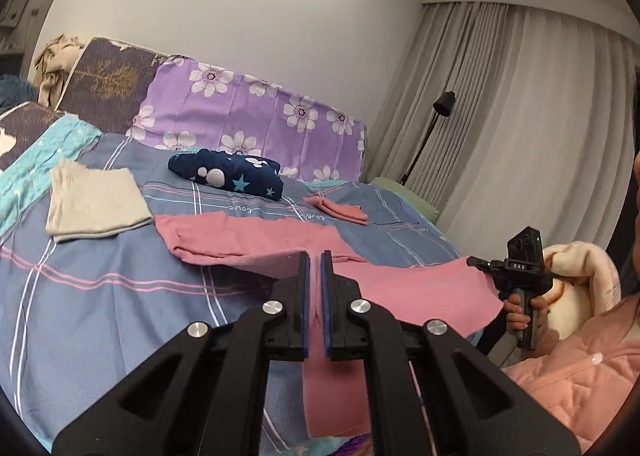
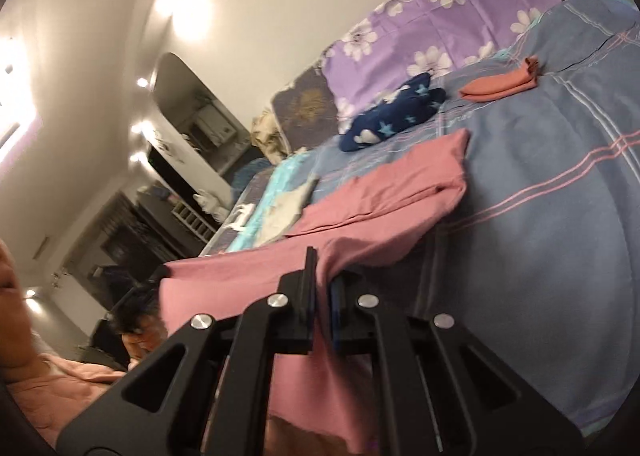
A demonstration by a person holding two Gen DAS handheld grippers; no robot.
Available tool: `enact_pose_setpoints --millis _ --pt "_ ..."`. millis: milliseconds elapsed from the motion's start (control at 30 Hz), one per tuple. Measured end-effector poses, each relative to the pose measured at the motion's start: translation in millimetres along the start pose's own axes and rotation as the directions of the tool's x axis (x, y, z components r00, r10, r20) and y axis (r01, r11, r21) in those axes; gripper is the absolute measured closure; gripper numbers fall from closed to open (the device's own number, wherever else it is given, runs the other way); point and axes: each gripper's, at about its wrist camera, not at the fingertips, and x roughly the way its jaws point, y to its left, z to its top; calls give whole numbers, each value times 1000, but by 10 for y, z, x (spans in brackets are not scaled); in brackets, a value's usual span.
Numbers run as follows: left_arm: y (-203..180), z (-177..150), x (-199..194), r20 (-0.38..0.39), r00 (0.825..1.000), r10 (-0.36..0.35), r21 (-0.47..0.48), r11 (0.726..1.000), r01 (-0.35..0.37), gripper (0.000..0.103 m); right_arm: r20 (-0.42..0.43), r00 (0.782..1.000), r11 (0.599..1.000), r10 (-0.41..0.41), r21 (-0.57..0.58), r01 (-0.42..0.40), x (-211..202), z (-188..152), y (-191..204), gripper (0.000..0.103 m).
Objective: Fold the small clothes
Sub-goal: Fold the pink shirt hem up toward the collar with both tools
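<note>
A pink garment (image 1: 256,236) lies stretched across the blue plaid bed cover (image 1: 100,296), its near edge lifted. My left gripper (image 1: 315,262) is shut on the near edge of the pink garment. My right gripper (image 2: 324,272) is shut on another part of the same pink garment (image 2: 400,192), holding it up off the bed. The right gripper also shows in the left wrist view (image 1: 478,264), pinching the garment's right corner.
A folded beige garment (image 1: 94,202) lies at the left, a folded navy star-print piece (image 1: 228,174) at the back, a small folded coral piece (image 1: 340,210) behind the pink one. Purple flowered pillow (image 1: 256,116) stands against the wall. The person in pink (image 1: 580,376) sits at the right.
</note>
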Motion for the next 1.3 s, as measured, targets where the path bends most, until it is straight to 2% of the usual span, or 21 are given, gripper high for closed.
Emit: enact_pose_setpoints --millis 100,200,300,400,467,500,567,633,667,700,767,867,967,1033,1133,1167,1200,1233,1267,1300 --pt "196 62 343 -61 997 50 -25 998 -51 99 -15 1000 998 -19 53 20 299 88 -146 97" --pt "408 175 681 -103 990 95 -29 995 -98 99 -32 998 997 -55 57 57 751 330 -267 97" --pt "653 370 1018 -118 985 126 -25 991 -130 99 -55 996 995 -72 69 76 1129 574 -437 97" --pt "1044 642 1468 -128 977 173 -62 981 -182 99 -83 991 988 -101 109 109 1553 884 -666 97" --pt "1359 735 1802 -173 961 215 -115 965 -236 99 -136 985 981 -109 147 129 1937 1060 -873 96" --pt "1529 708 1987 -225 948 224 -173 949 -265 99 -171 977 975 -129 158 156 2101 1089 -964 96" --pt "1661 595 2165 -300 934 196 -236 933 -272 99 -255 951 957 -175 183 226 2401 1029 -1162 95" --pt "1616 409 2214 -355 916 187 -209 939 -273 94 -311 934 950 -178 193 245 2536 898 -1313 95" --pt "1576 316 2188 -371 910 183 -197 943 -270 84 -319 930 949 -180 191 249 2543 841 -1363 93" --pt "1530 204 2112 -389 906 169 -200 944 -262 69 -324 929 948 -180 194 252 2521 796 -1391 92" --pt "1462 45 1935 -409 900 153 -219 941 -259 57 -332 929 945 -163 219 244 2472 713 -1460 91" --pt "1335 -111 1681 -431 892 138 -225 941 -254 57 -331 931 947 -155 219 235 2399 660 -1437 88" --pt "1244 -241 1557 -452 884 121 -222 944 -243 57 -329 930 953 -164 190 235 2320 659 -1357 77" --pt "1186 -298 1507 -455 885 102 -227 948 -225 57 -327 930 958 -166 172 231 2258 632 -1296 72" --pt "1145 -355 1461 -443 895 47 -259 949 -179 57 -334 927 962 -170 146 229 2203 592 -1236 71" --pt "1130 -371 1457 -447 894 44 -253 952 -174 58 -339 924 965 -175 129 230 2175 562 -1208 71" --pt "1113 -385 1489 -455 890 42 -244 955 -170 68 -342 921 965 -185 113 236 2159 538 -1189 71" --pt "1087 -398 1526 -463 886 37 -236 958 -163 78 -345 916 964 -204 93 250 2142 518 -1178 78" --pt "1067 -419 1572 -471 882 29 -227 962 -153 99 -344 913 962 -219 79 260 2127 500 -1168 93" --pt "1049 -425 1603 -476 879 28 -220 964 -150 99 -342 912 961 -224 76 265 2113 490 -1167 94"
